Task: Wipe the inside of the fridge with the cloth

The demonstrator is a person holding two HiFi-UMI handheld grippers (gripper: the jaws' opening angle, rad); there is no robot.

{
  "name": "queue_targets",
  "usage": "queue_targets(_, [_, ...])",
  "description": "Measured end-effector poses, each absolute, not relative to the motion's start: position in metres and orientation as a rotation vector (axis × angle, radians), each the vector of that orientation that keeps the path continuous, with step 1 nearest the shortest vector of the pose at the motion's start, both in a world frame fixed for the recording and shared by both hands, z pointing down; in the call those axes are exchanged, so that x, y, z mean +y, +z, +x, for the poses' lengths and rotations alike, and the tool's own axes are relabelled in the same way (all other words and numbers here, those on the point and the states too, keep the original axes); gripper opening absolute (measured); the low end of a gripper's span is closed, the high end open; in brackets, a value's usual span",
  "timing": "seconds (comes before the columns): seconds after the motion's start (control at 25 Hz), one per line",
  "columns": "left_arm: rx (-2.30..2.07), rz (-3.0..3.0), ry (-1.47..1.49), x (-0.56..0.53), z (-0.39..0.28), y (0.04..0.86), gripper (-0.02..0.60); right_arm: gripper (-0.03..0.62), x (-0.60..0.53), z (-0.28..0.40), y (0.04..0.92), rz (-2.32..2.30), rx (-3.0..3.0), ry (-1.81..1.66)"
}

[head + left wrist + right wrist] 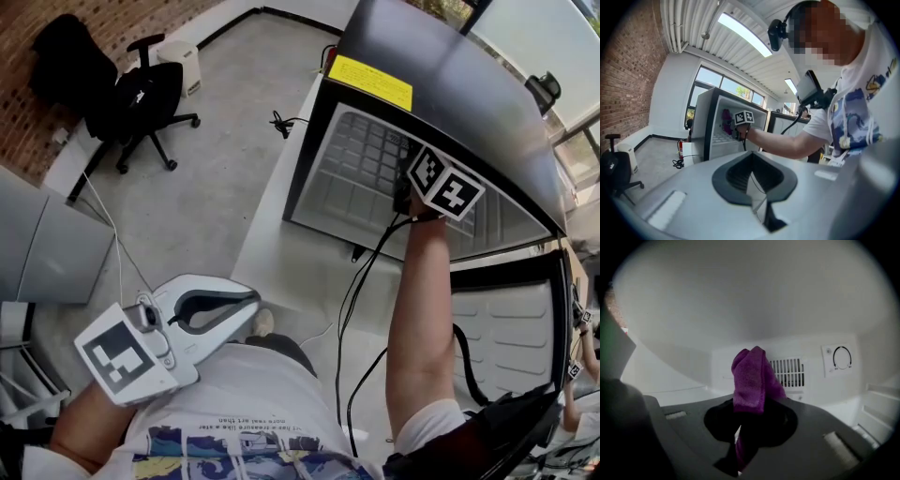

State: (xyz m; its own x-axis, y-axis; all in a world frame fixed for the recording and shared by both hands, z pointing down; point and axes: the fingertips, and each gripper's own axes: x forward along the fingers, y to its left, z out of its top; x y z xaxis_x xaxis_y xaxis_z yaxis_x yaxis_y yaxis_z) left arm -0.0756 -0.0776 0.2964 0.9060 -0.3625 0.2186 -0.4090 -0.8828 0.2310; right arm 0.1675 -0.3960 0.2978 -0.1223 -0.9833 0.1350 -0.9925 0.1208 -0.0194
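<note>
Purple, fuzzy cloth (750, 376) bunches upright, clamped by your right gripper (750, 404) inside the smooth white fridge (740, 310); your left gripper (248, 302) hangs outside, curved jaws together, empty.

Cloth (750, 378) hidden in head view

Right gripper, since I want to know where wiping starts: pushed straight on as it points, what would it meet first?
Probably the fridge's back wall, near the vent grille, with the purple cloth in its jaws touching first; depth is unclear.
</note>
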Motion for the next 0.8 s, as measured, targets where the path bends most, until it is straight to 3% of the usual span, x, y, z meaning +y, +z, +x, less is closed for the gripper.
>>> queue_targets(0.8, [-0.677,2.763,0.274,-0.075,-0.102,0.298,0.004,0.054,-0.425,0.094,0.308,1.772,-2.436,0.204])
